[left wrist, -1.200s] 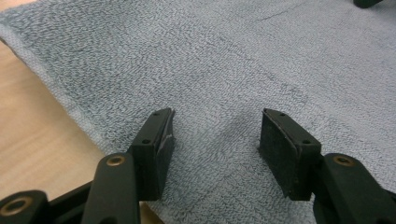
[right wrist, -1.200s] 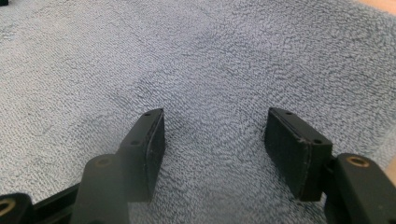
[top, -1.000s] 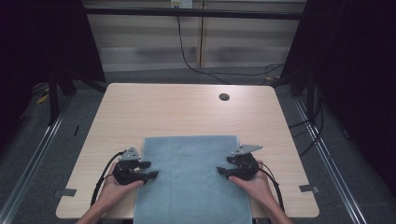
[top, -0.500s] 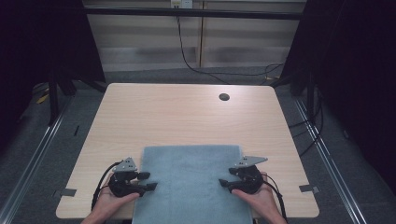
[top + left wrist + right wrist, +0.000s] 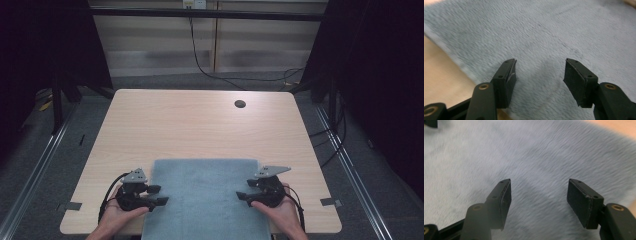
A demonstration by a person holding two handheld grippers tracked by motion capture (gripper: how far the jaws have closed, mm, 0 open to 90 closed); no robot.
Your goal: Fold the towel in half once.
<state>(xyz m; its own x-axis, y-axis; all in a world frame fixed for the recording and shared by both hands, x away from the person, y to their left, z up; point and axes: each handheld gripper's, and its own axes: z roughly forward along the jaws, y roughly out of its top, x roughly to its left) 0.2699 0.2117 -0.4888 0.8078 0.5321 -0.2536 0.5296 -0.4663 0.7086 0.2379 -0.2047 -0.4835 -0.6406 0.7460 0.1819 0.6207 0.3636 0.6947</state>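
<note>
Both tools sit over the grey-blue towel (image 5: 202, 195) with jaws spread wide and nothing clamped: the left tool (image 5: 157, 195) hovers over the towel's left edge, the right tool (image 5: 242, 196) over its right edge, both pointing inward. In each gripper view the pads stand well apart above flat pile, gripping no fabric. The left tool's jaws have just been opening a touch, with only towel surface beneath them. The towel lies flat at the near edge of the table (image 5: 200, 125), its front hanging over. Any fold looks not yet begun, so I'd say we're early. Compared with a second ago, the towel and both hands have come nearer the person.
</note>
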